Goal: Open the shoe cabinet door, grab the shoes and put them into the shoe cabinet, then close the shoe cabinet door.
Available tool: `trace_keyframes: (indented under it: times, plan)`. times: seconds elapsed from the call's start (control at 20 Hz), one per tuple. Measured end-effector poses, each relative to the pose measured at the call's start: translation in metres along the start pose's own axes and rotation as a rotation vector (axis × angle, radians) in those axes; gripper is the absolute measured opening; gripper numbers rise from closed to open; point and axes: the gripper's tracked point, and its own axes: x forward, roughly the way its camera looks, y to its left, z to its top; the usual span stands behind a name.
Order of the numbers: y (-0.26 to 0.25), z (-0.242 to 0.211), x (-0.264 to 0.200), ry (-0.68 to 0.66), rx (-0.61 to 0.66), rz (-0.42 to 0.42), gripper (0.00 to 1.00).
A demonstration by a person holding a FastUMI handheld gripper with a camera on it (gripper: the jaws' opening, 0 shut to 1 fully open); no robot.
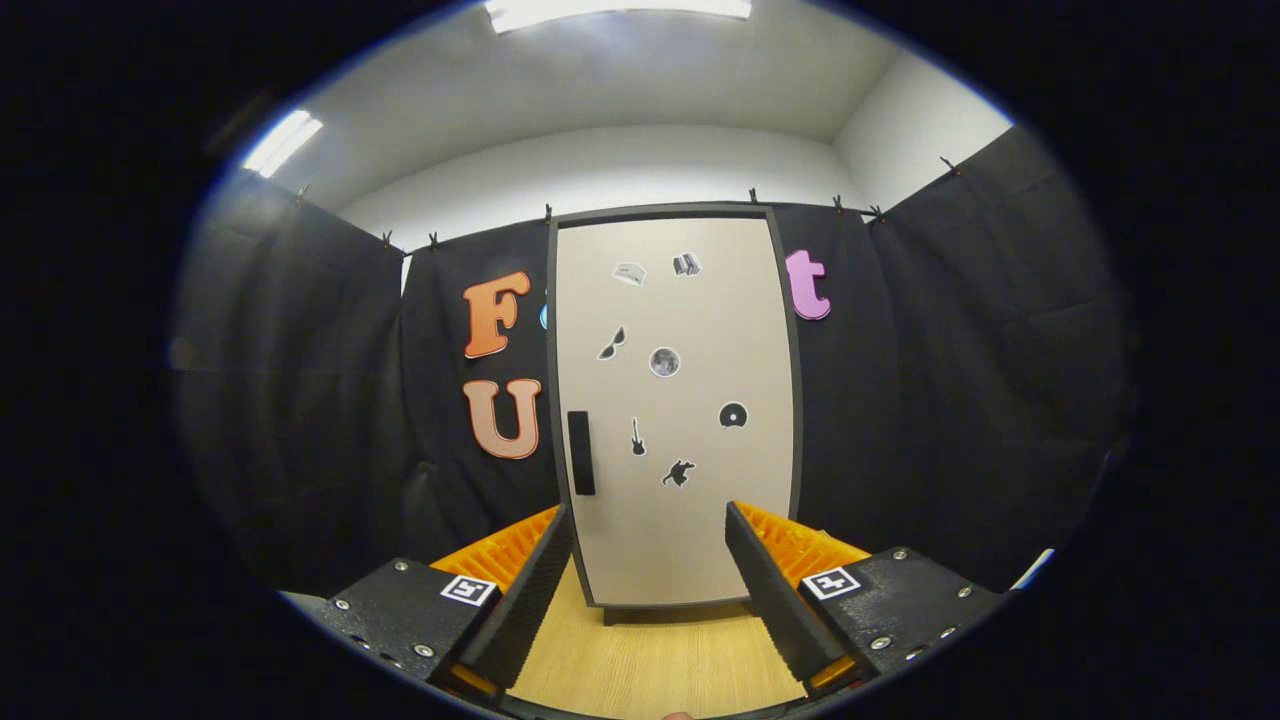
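A tall shoe cabinet (676,400) with a dark frame stands straight ahead against the black cloth wall. Its beige door (700,520) is shut and carries several small black stickers. A black vertical handle (581,453) sits on the door's left side, low down. My gripper (648,520) is open, its two black ribbed fingers (530,590) spread wide with nothing between them. The cabinet lies beyond the fingertips, with the handle just above the left finger's tip.
A light wooden floor (650,660) runs from under the fingers to the cabinet's base. Black cloth walls (950,400) close in on both sides and behind the cabinet. White room walls and ceiling lights show above.
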Motion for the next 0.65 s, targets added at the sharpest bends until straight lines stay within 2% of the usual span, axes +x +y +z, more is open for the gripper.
trace_keyframes:
  times: [0.65]
  plan:
    - [-0.0036, 0.0035, -0.0034, -0.021, 0.004, -0.027, 0.96]
